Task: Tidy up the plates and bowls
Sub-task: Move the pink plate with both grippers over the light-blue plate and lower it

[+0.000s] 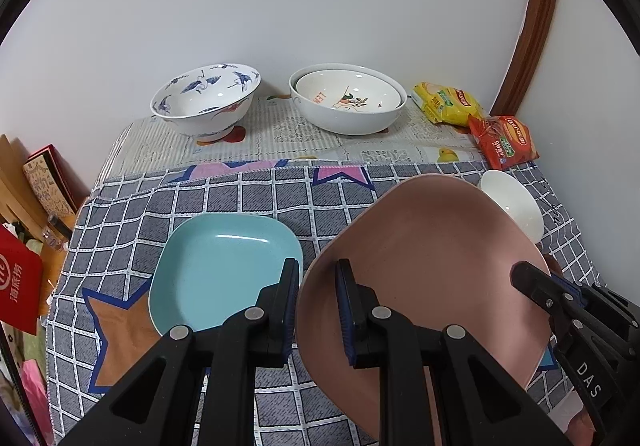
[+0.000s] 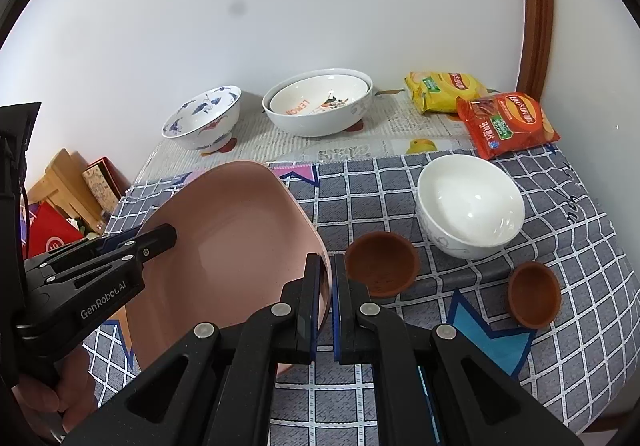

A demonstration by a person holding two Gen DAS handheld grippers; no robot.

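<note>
A pink square plate (image 1: 432,274) is held tilted above the checked cloth; it also shows in the right wrist view (image 2: 236,242). My left gripper (image 1: 318,306) is shut on its left rim. My right gripper (image 2: 327,302) is shut on its right rim, and shows at the plate's right edge in the left wrist view (image 1: 532,286). A light blue square plate (image 1: 224,270) lies flat on the cloth, left of the pink one. A plain white bowl (image 2: 470,205) and two small brown bowls (image 2: 382,264) (image 2: 534,296) stand to the right.
At the back by the wall stand a blue-patterned bowl (image 1: 206,97) and two nested white bowls (image 1: 346,99). Two snack bags, yellow (image 2: 440,89) and red (image 2: 506,123), lie at the back right. Boxes and a red bag (image 1: 20,286) sit beyond the table's left edge.
</note>
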